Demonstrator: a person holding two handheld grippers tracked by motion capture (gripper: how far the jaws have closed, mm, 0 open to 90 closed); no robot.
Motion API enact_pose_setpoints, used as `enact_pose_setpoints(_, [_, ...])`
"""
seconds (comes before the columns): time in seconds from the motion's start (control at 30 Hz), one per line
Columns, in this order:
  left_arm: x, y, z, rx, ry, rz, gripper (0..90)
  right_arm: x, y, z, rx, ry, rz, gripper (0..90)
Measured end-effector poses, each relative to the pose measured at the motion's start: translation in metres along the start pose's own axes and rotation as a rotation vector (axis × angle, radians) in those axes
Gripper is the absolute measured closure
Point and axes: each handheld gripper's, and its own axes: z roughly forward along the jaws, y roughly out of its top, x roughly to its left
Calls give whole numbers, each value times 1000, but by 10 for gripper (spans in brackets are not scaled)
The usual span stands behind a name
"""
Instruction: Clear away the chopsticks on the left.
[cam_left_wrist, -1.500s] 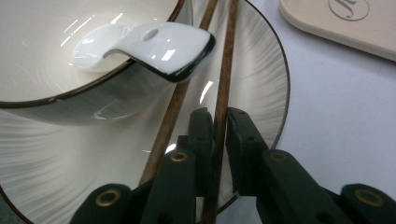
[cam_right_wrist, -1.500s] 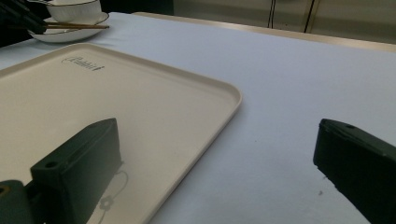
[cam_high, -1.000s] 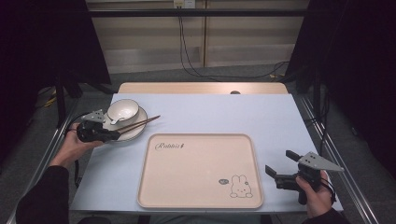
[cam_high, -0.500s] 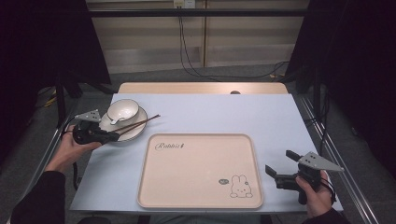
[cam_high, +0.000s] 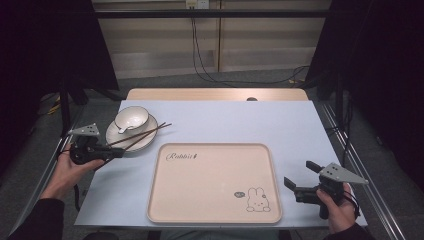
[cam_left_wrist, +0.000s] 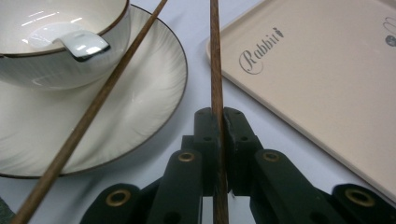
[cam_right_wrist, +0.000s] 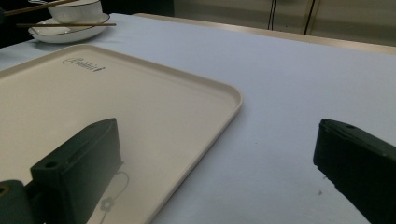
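At the frame's left, the left tongs (cam_high: 116, 151) pinch one chopstick (cam_left_wrist: 215, 70) near its end. It looks light, stiff, and slippery, so it may pivot. The right tongs (cam_high: 300, 179) gape empty at lower right.

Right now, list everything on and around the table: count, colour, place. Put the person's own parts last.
Brown wooden chopsticks: two; one clamped in the left gripper, the other lying across the plate.
White ceramic bowl: one, dark-rimmed, standing on the plate.
White ceramic spoon: one, resting inside the bowl.
White round plate: one, dark-rimmed, far left of the table.
Beige plastic tray: one, printed with "Rabbit" and a rabbit drawing, near middle, bare.
Pale blue table cover: one, under everything.
Black cables: several, on the floor behind the table.
Left gripper: one, black, shut on a chopstick, beside the plate.
Right gripper: one, black, open, right of the tray.
Hands: two, one holding each gripper.
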Motion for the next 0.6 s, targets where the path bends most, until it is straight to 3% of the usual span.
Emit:
enact_pose_setpoints(0.1, [-5,-1,-1,-11,-3,-5,849,0,0,0,0,0,3,6])
enact_pose_setpoints(0.13, [-11,-2,-3,-29,1,-23,849,0,0,0,1,0,3,6])
enact_pose_setpoints(0.23, [-19,-3,-5,-29,-16,-39,849,1,0,0,1,-1,2,6])
enact_pose_setpoints(0.43, [-34,-5,-3,-17,-2,-60,850,0,0,0,-4,1,3,6])
enact_pose_setpoints(0.6, [-52,-9,1,-38,3,-105,850,1,0,0,-3,1,1,6])
